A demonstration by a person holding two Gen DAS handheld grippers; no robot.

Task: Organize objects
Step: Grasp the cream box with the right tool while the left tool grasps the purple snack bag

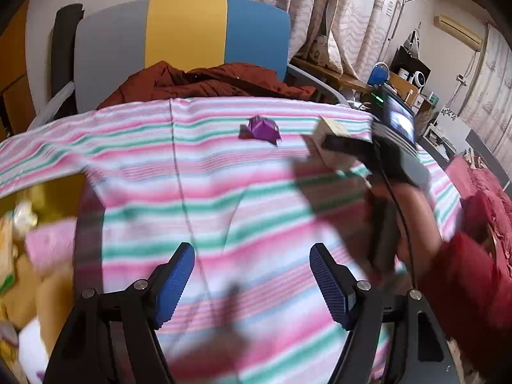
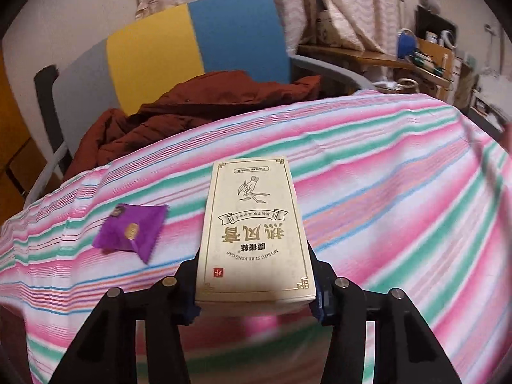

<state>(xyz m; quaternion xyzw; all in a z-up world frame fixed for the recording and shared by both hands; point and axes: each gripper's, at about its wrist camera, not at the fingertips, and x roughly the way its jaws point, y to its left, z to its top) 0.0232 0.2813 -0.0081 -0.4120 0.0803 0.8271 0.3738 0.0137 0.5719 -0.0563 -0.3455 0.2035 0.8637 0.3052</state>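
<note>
My right gripper (image 2: 256, 291) is shut on a cream box with gold print (image 2: 252, 224) and holds it above the striped cloth (image 2: 384, 192). In the left wrist view the same box (image 1: 332, 142) shows at the right, blurred, in the right gripper (image 1: 348, 147). A purple candy wrapper (image 2: 131, 232) lies on the cloth left of the box; it also shows in the left wrist view (image 1: 260, 129) near the far edge. My left gripper (image 1: 252, 275) is open and empty over the cloth (image 1: 192, 166).
A grey, yellow and blue chair (image 1: 185, 32) with a brown jacket (image 1: 204, 81) stands behind the table. A yellow container with pink and other items (image 1: 35, 233) sits at the left. A cluttered desk (image 1: 403, 80) is at the back right.
</note>
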